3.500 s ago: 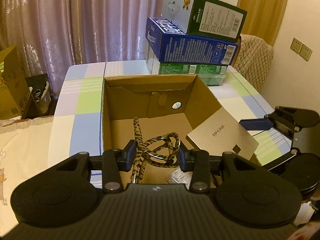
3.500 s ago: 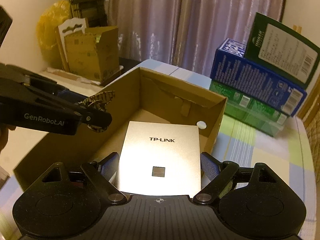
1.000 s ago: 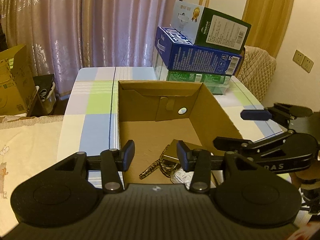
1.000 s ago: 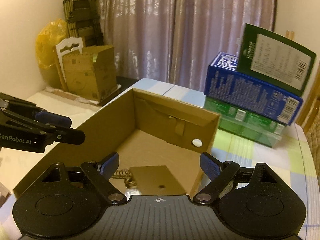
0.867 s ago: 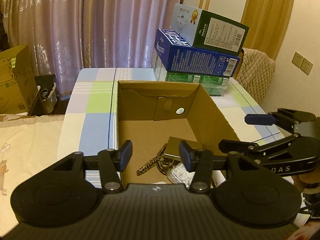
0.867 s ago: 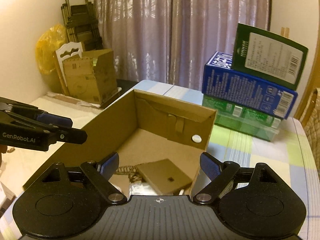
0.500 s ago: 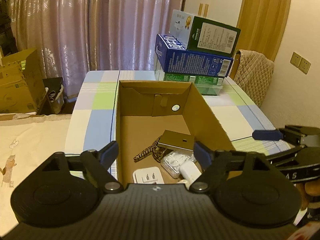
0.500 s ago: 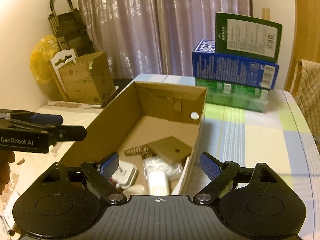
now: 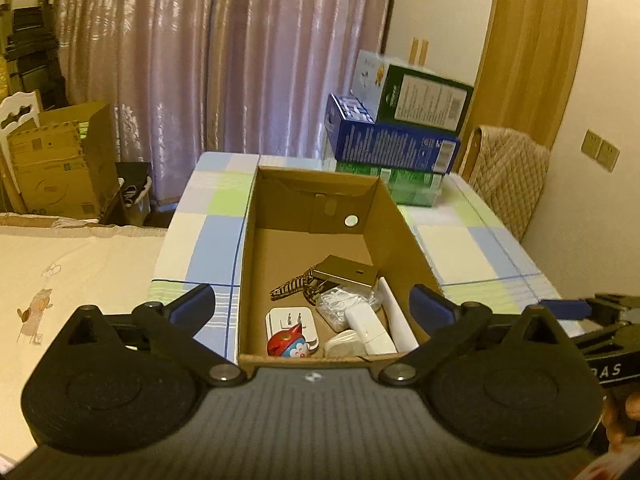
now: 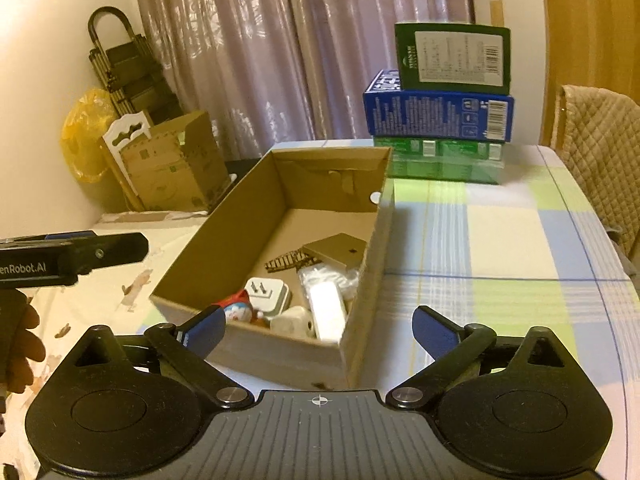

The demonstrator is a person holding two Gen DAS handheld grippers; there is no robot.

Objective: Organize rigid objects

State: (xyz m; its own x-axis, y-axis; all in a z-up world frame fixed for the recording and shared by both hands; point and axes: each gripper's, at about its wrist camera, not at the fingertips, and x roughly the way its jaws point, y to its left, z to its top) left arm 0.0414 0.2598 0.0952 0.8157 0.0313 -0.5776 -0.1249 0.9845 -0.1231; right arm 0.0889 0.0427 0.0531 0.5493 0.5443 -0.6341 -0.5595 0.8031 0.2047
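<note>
Left gripper (image 9: 312, 306): fingers spread wide, nothing between them, held above the near end of the box (image 9: 390, 208). Seen again from the right wrist as a black bar at far left (image 10: 72, 258), with the hand (image 10: 22, 340) below it.

Right gripper (image 10: 318, 326): also wide open, also holding nothing, raised over the box's (image 10: 228, 220) near right corner. Only its tip visible from the left wrist, at far right (image 9: 592, 310).

Box open-topped, standing on the checked table (image 9: 200, 248), its contents bunched at the near end. Left to right in the left view: striped cable (image 9: 290, 286), white plug (image 9: 290, 320) prongs up, red and blue toy (image 9: 286, 346) touching the plug's near edge, tan TP-Link unit (image 9: 346, 274) tilted on the cable, clear bag (image 9: 344, 300) just in front of it, white block (image 9: 366, 326), small white adapter (image 9: 344, 342), white stick (image 9: 396, 318) leaning along the right wall.

Right view: same heap, cable (image 10: 286, 260), plug (image 10: 266, 292), toy (image 10: 236, 308), unit (image 10: 336, 250), bag (image 10: 334, 276), block (image 10: 328, 312), adapter (image 10: 292, 326); stick hidden behind the right wall there. Shown only here: the box's outer near face and a broad bare stretch of table (image 10: 500, 240) to its right.

Behind the box, stacked cartons (image 9: 400, 148), (image 10: 440, 116). Cardboard boxes on the floor at left (image 9: 60, 160), (image 10: 172, 164). Yellow bag (image 10: 80, 132) and folded trolley (image 10: 120, 64) clear only from the right wrist; wall sockets (image 9: 600, 154) only from the left.
</note>
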